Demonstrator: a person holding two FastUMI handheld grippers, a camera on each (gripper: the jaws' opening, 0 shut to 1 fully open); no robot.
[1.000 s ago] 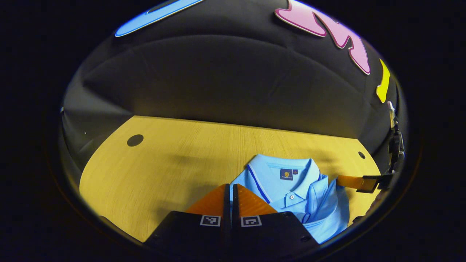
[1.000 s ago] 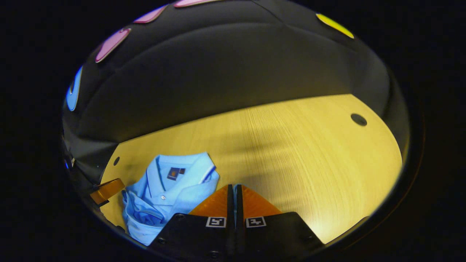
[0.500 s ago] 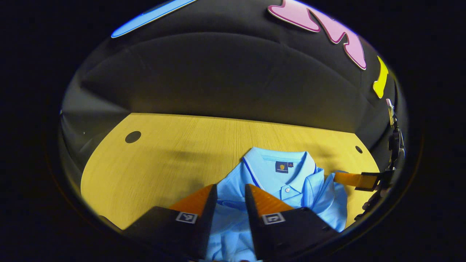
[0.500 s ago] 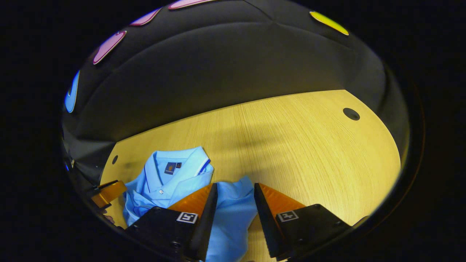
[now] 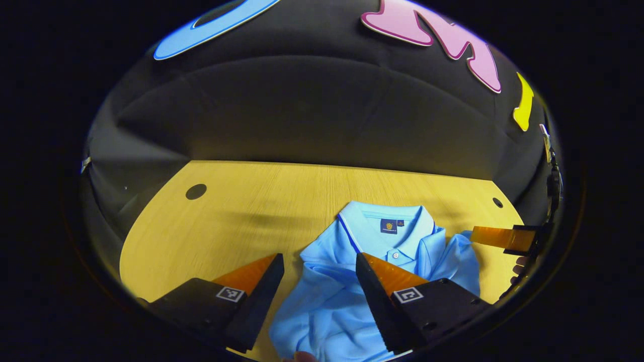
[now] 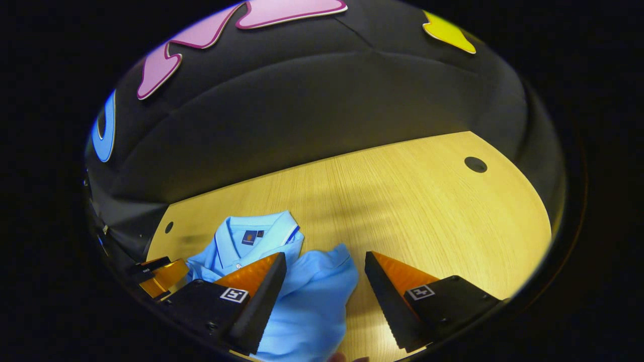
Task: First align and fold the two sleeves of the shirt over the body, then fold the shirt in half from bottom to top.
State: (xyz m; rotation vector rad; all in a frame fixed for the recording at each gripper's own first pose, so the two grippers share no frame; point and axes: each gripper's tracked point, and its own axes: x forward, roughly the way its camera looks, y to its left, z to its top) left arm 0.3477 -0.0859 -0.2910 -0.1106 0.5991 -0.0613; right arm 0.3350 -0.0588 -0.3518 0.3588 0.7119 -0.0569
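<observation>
A light blue polo shirt (image 5: 387, 241) lies rumpled on the wooden table (image 5: 241, 216), collar toward the far wall. My left gripper (image 5: 318, 259) stands open just above its crumpled body, with loose cloth lying under the gap between the fingers. In the right gripper view the shirt (image 6: 312, 296) lies at the lower left, its collar (image 6: 256, 232) farther back. My right gripper (image 6: 326, 256) is open over a flap of the cloth, holding nothing. One finger of the right gripper (image 5: 495, 237) shows at the shirt's right side.
The black cloth wall closes the table's far side. Round holes (image 5: 195, 191) (image 5: 497, 202) sit near the table's back corners. Bare wood (image 6: 443, 211) stretches to the right of the shirt. A finger of the left gripper (image 6: 163, 275) shows at the far left.
Both grippers were shut a second ago and have opened wide. The shirt cloth has dropped onto the table and now lies spread under both pairs of fingers.
</observation>
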